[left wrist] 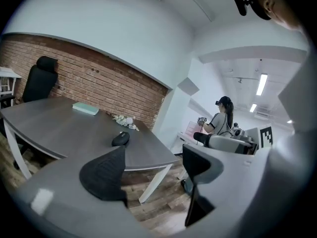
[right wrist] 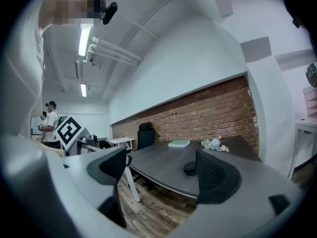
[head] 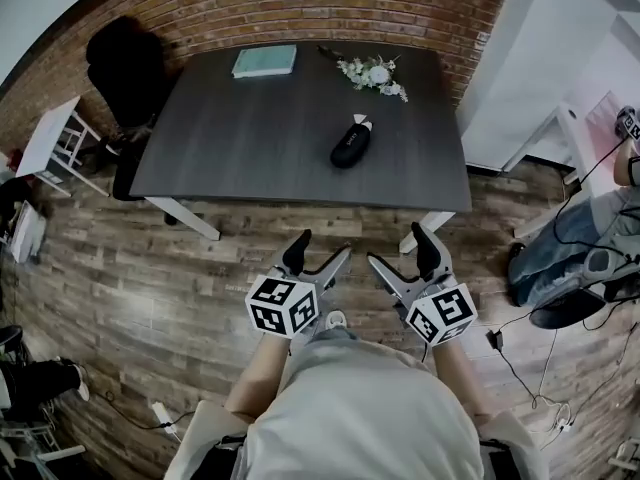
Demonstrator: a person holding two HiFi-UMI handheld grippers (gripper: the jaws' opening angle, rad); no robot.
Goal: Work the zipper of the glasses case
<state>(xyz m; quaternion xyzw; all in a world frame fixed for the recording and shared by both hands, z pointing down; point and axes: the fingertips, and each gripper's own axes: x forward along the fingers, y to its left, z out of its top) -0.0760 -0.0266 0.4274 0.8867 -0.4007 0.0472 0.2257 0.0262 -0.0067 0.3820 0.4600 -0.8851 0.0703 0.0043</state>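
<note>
Gapes wide with nothing between its jaws: left claw (head: 320, 254), hovering over the wooden floor (head: 150, 298), short of the near edge of the dark surface (head: 250, 138). Just beside it, likewise spread wide and empty: right claw (head: 402, 254). Lies well apart from both, on the surface right of centre: black glasses case (head: 351, 144), zipper too small to make out. Farther back: teal book (head: 265, 61) and a sprig of white flowers (head: 373, 74). Beyond the far left corner: black chair (head: 125, 63).
</note>
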